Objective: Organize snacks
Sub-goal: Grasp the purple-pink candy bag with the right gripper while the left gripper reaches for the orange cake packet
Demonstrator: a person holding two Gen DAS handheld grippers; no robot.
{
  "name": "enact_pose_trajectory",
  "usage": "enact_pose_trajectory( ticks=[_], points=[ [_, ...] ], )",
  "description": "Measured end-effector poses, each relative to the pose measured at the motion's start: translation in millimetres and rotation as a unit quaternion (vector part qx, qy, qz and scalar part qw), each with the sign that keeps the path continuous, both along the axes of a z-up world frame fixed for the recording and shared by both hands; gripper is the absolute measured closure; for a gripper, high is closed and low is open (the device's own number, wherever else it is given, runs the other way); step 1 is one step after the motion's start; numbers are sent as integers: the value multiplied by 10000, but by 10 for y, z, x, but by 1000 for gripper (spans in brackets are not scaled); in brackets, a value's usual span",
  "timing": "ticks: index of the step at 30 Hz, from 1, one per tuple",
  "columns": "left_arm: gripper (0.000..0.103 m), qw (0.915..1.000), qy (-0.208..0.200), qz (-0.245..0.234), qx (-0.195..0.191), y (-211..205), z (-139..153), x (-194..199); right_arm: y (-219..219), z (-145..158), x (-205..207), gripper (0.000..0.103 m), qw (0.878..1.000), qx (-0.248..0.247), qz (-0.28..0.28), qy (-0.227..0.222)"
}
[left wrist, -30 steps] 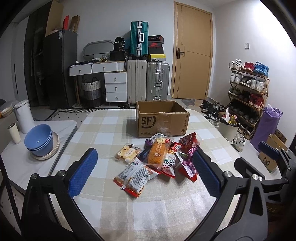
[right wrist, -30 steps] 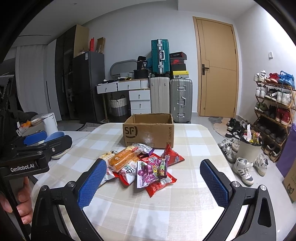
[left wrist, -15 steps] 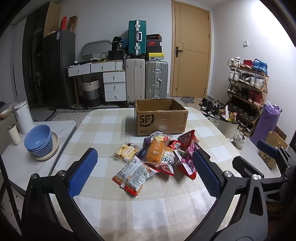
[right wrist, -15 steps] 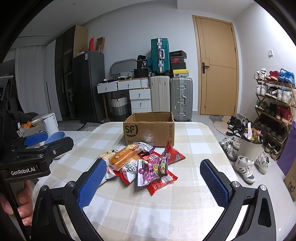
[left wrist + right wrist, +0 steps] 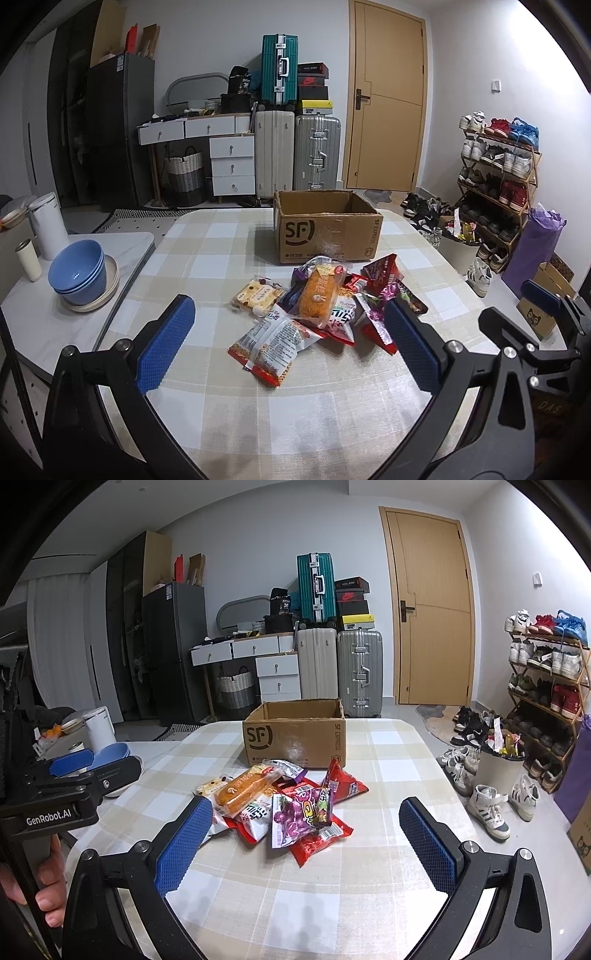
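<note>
On the table (image 5: 332, 424) a heap of snack packets (image 5: 317, 314) lay at the centre. The cardboard box (image 5: 327, 230) stood just behind it at twelve o'clock. At nine o'clock, on a side table (image 5: 44, 325), bowls (image 5: 77, 271) sat stacked on a plate (image 5: 107, 291).

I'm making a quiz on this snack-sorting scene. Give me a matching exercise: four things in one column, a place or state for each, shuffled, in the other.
Things:
1. cardboard box
2. orange bread packet
3. blue bowls
4. left gripper

Places or states:
A. stacked on a plate, side table
B. open, holding nothing
C. on top of the snack pile
D. open-topped, behind the pile

Pairs: 1-D, 2-C, 3-A, 4-B
</note>
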State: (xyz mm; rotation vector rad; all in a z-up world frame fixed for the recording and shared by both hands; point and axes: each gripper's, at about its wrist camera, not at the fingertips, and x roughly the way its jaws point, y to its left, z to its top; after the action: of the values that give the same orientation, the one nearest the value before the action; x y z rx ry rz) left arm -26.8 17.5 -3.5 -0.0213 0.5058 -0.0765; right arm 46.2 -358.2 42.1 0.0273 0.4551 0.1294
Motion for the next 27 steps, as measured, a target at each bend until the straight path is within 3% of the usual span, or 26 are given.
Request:
enact_pose_trajectory(
  ticks=[10,17,21,23,25,27],
  points=[
    [1,9986,465,178,-149,211,-342,388,-46,-199,244,0,9992,73,236,318],
    [1,9948,968,159,-260,325,-775,801,-164,-550,901,0,9889,536,601,1248],
    [1,9921,1203,90,-338,327,-954,1030,-171,-669,1248,2,9860,561,659,1424],
    [1,9916,1251,57,-324,310,-1019,1144,-162,-754,1435,8,9837,521,671,1584],
    [1,9908,1314,66,-324,300,-1066,1236,-171,-852,1573,27,9802,576,752,1741],
    [1,9896,1394,65,-355,291,-1115,1339,-163,-969,1715,29,9759,542,773,1968]
  ],
)
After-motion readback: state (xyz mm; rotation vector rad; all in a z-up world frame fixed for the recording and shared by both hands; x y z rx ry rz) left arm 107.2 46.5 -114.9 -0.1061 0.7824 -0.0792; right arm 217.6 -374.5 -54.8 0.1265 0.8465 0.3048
